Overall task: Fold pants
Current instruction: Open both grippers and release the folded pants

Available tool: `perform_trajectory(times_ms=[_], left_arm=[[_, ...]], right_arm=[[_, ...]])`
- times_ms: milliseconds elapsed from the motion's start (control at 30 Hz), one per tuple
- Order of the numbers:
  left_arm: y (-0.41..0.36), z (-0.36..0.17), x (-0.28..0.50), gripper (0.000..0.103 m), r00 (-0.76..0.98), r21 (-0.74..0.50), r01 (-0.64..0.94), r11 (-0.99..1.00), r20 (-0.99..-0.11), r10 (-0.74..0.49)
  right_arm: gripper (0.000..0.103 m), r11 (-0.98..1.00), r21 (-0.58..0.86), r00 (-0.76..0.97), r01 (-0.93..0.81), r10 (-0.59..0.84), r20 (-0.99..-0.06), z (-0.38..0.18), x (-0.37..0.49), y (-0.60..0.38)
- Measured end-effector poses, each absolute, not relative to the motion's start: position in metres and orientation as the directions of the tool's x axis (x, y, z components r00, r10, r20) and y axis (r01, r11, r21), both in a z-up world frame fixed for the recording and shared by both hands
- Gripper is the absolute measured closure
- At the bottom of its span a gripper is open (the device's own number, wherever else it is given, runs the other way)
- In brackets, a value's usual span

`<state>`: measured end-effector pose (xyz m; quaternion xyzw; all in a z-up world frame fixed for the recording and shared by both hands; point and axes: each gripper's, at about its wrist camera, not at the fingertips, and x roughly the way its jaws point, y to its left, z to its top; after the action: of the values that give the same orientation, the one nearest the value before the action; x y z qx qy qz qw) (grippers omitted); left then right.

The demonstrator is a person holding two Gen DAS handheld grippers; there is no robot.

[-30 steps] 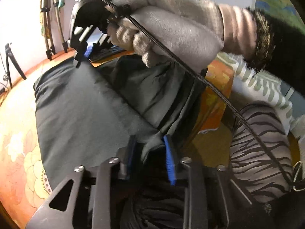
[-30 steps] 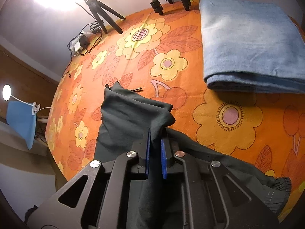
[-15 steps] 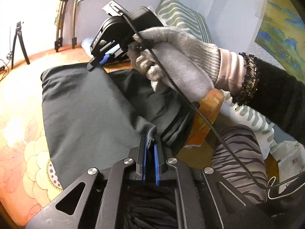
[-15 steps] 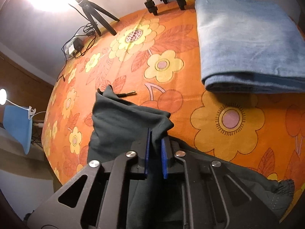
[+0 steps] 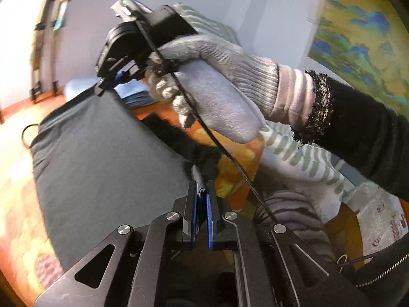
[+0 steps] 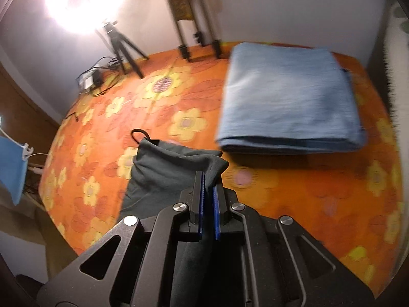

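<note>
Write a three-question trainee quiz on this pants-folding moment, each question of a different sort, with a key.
1. True or false: the left gripper is shut on an edge of the dark pants.
2. Multiple choice: beyond the pants in the right wrist view, what lies on the orange flowered cover? A) a folded blue cloth B) a red pillow C) a stack of books
3. Fill in: the right gripper pinches a bunched fold of the ____.

Key
1. True; dark fabric sits between its blue pads.
2. A
3. pants
</note>
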<state>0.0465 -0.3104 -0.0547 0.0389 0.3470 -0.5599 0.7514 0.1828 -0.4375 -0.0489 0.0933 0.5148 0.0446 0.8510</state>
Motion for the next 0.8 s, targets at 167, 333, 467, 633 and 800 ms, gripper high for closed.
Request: perform_trajectory(times_ms=[167,333,467,633,800], left_arm=[[-0.351,-0.057,0.047,0.098,0.043,-0.368,0.885,0.286,-0.546,-0.837],[-0.379,-0.066,0.042,0.098,-0.009,-0.365,0.901,0.236,-0.558,-0.829],[-0.386,-0.071,0.039,0.098,-0.023,-0.355,0.908,0.222,-0.572,-0.82],[-0.383,-0.07,0.04,0.096,-0.019,-0.357,0.902,0.244,-0.597,-0.802],[-0.372,-0.065,0.04,0.067,-0.002,-0.354,0.893,0.277,-0.62,-0.785]], right_arm=[[0.097,0.985,0.144,0.459,0.097,0.084,-0.884,-0.047,0.17,-0.486],[0.097,0.978,0.134,0.441,0.157,0.052,-0.896,-0.058,0.162,-0.524],[0.097,0.976,0.131,0.425,0.172,0.046,-0.904,-0.076,0.163,-0.536],[0.096,0.979,0.127,0.398,0.163,0.052,-0.916,-0.087,0.169,-0.536],[0.06,0.98,0.095,0.436,0.174,0.01,-0.9,-0.069,0.158,-0.537]])
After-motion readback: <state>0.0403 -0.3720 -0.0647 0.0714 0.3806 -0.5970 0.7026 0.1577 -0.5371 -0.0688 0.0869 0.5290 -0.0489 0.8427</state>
